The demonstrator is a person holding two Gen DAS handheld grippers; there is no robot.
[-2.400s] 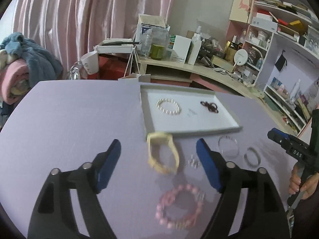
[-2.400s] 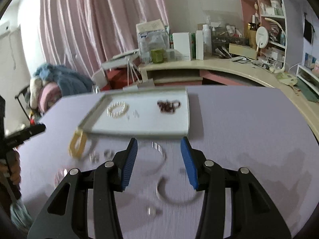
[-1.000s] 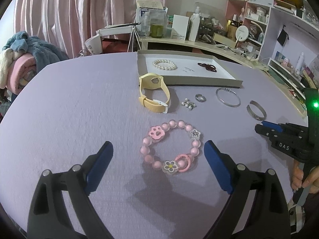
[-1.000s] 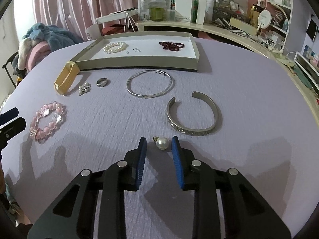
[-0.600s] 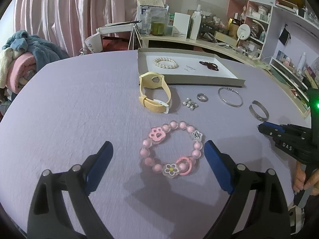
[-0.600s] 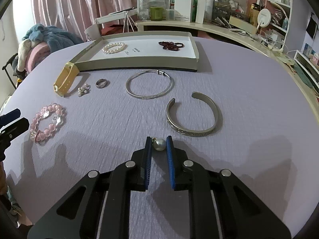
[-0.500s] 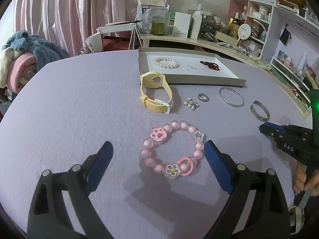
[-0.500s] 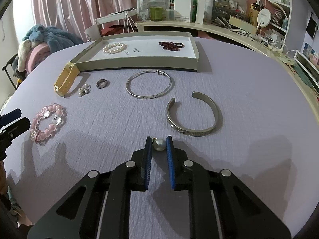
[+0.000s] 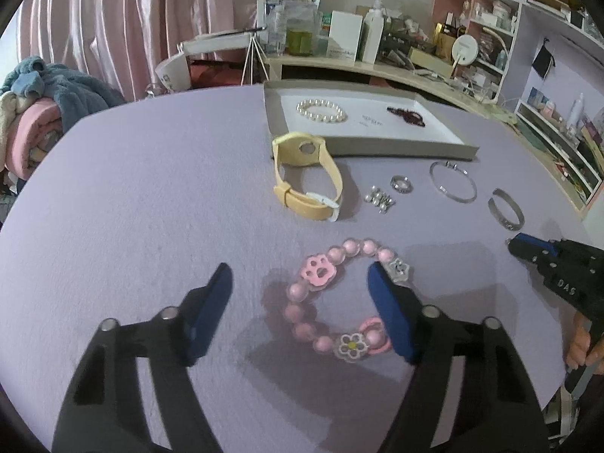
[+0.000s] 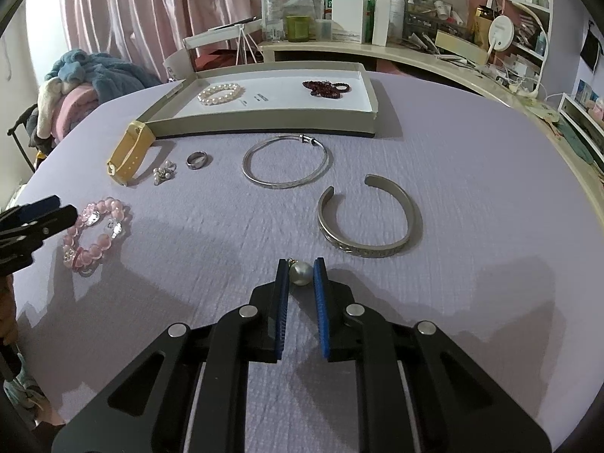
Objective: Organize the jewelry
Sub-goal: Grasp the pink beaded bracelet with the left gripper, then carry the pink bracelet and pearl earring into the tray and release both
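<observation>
A pearl [image 10: 301, 273] is pinched by the right gripper [image 10: 301, 272] on the table [image 10: 472, 173]. The left gripper [image 9: 300, 283] has just been closing around the pink bracelet [image 9: 341, 298], not yet squeezed. Next, both should be lifted into the tray [image 10: 264, 122].

A round table [image 10: 472, 158] covered in lilac cloth is filling the middle of the room. Pink curtains [image 9: 124, 22] are hanging at eleven o'clock, glowing faintly with daylight. A heap of blue and pink blankets [image 9: 41, 102] is sitting at nine o'clock. A curved pale desk [image 10: 415, 56] crowded with boxes and bottles is running from twelve to two o'clock, and pink-framed shelves [image 9: 502, 26] are standing against the lilac wall at two o'clock.
</observation>
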